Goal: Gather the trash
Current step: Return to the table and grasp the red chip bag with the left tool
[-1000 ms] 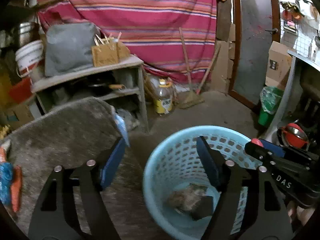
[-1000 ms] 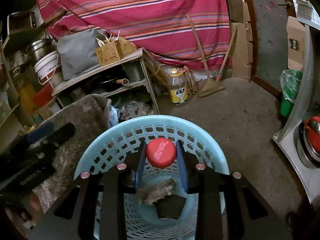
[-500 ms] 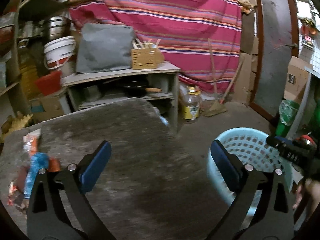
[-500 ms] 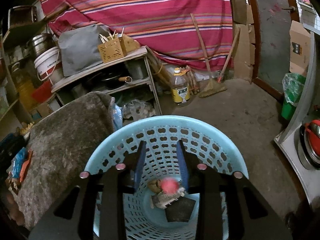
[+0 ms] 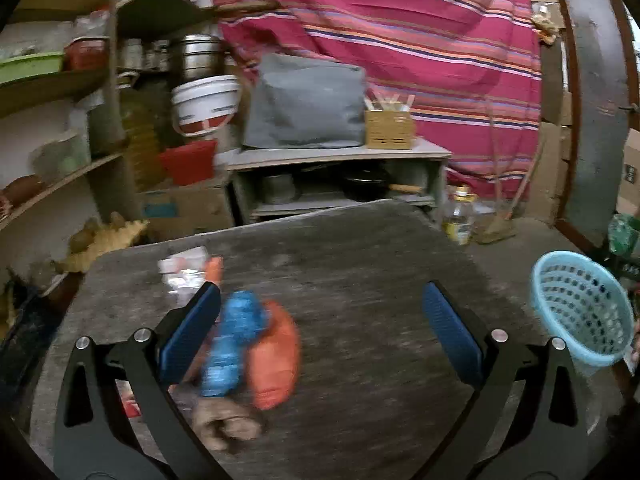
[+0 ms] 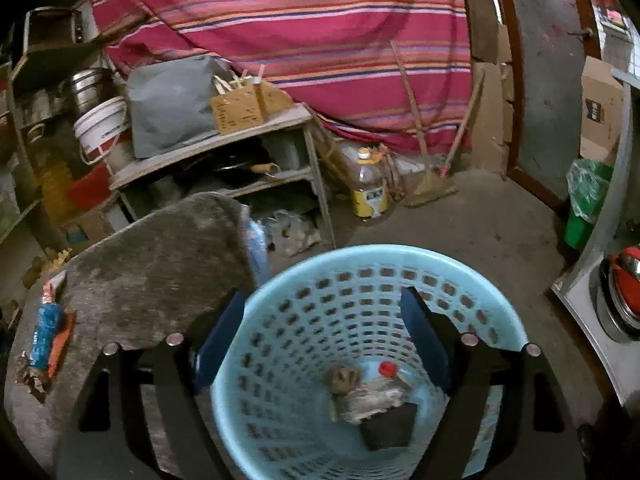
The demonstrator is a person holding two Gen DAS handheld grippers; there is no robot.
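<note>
Light blue perforated basket (image 6: pixel 280 340) on the floor just beside the grey table (image 6: pixel 160 256) edge holds a red bottle cap (image 6: pixel 387 368), a crumpled brownish wad (image 6: pixel 344 378) and a dark flat piece (image 6: pixel 390 426); right gripper (image 6: pixel 324 332) hangs over it, jaws opening, nothing between them. Left gripper (image 5: pixel 320 328) sits over the table with jaws spread wide and nothing gripped, blue wrapper (image 5: pixel 234 340) and orange wrapper (image 5: pixel 276 356) lying blurred beside its left finger, probably not touching. Table's right half is bare, with open floor past the basket.

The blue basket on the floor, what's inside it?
In the blue basket lie a red bottle cap, a crumpled brownish scrap, a clear crushed wrapper and a dark square piece. Anything beneath them is hidden.
</note>
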